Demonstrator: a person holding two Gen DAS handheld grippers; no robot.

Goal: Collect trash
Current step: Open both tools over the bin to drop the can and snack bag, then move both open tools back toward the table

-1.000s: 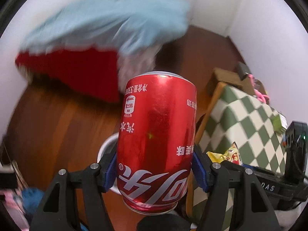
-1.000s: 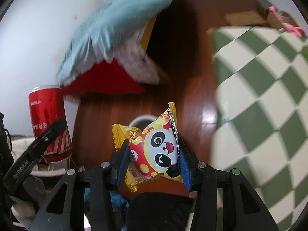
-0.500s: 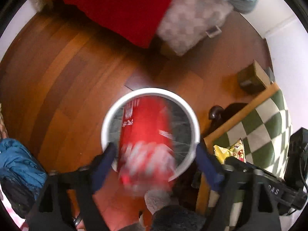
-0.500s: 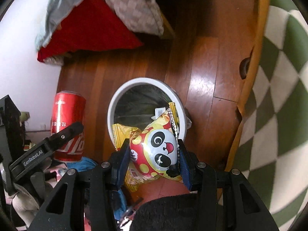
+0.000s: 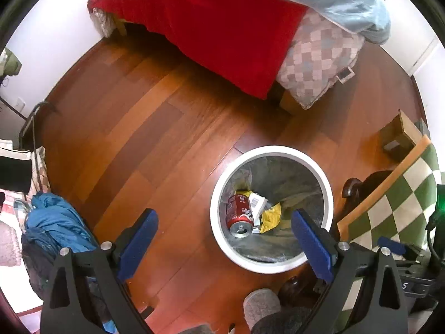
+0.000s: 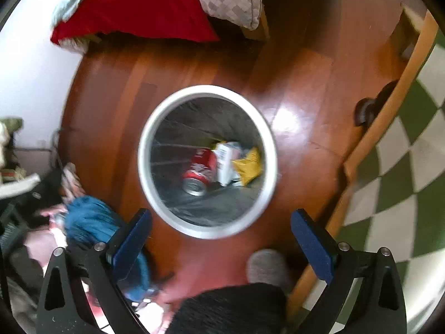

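Observation:
A white round bin with a grey liner stands on the wooden floor. In it lie a red cola can on its side, a white carton and a yellow snack bag. My left gripper hangs above the bin's left rim, wide open and empty. In the right wrist view the bin lies straight below, with the can, the carton and the snack bag in it. My right gripper is opening its jaws, with nothing between them.
A bed with a red blanket and a checked quilt fills the far side. A green-and-white checked table borders the right. Blue clothing lies at the left, a cardboard box behind the table, and a person's grey slipper near the bin.
Both grippers tipped down over the bin. The left one let go of the cola can and the right one let go of the panda snack bag; both now lie in the bin.

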